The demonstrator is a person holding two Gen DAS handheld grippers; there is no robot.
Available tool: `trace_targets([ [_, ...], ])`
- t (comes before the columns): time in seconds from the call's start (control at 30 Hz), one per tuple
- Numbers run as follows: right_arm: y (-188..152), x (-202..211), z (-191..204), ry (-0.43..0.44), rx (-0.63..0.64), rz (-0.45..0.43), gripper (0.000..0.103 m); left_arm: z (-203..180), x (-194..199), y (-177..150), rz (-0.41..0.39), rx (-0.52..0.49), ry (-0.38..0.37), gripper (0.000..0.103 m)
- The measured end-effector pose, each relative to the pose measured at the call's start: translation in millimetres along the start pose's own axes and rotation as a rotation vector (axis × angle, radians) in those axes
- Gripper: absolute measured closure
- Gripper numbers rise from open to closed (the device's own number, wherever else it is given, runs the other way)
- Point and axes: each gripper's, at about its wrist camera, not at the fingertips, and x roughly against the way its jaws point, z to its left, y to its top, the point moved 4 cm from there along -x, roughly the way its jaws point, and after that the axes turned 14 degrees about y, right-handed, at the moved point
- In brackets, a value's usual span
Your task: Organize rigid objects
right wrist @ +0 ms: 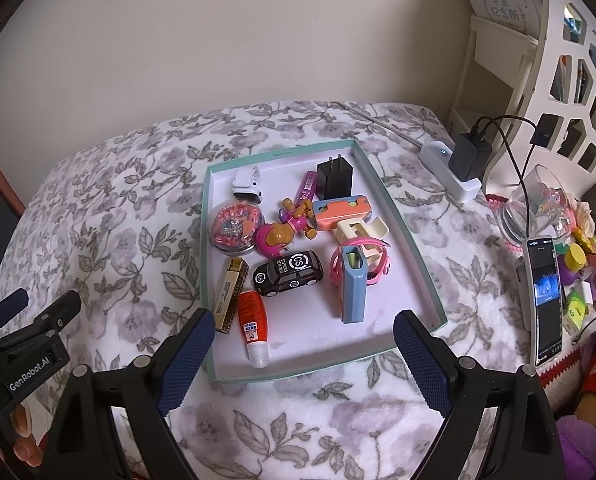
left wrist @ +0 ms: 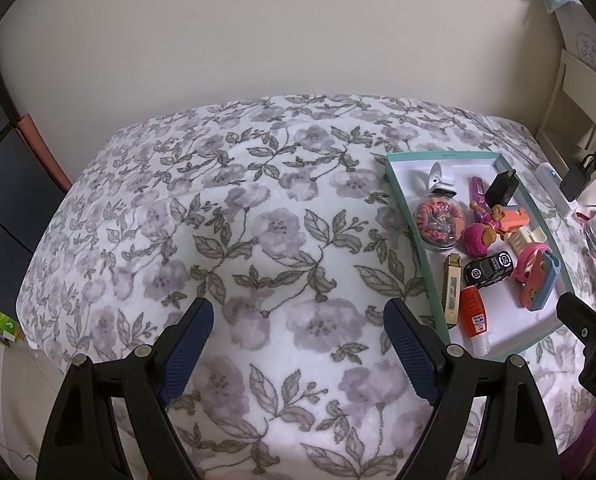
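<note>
A teal-rimmed white tray (right wrist: 401, 216) lies on the floral cloth; it also shows in the left wrist view (left wrist: 429, 264). In it lie a black toy car (right wrist: 288, 274), an orange bottle (right wrist: 252, 326), a gold harmonica (right wrist: 230, 294), a clear ball of beads (right wrist: 234, 228), a black charger (right wrist: 333, 180), a blue case (right wrist: 353, 292) and other small toys. My right gripper (right wrist: 303, 330) is open and empty, above the tray's near edge. My left gripper (left wrist: 298, 316) is open and empty over bare cloth, left of the tray.
A white power strip (right wrist: 449, 168) with a plugged adapter, a glass bowl (right wrist: 533, 208), a phone (right wrist: 543, 300) and small clutter lie right of the tray. A white shelf (right wrist: 497, 52) stands at the back right. The table's left edge (left wrist: 38, 280) drops off.
</note>
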Motion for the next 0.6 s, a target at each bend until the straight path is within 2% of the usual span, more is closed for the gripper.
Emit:
trace_targets([
  [0.6,2.3,-1.4,0.5,0.004,0.028,0.003,0.01,-0.6,1.3,1.8,-0.013,0.009,-0.004,0.015],
])
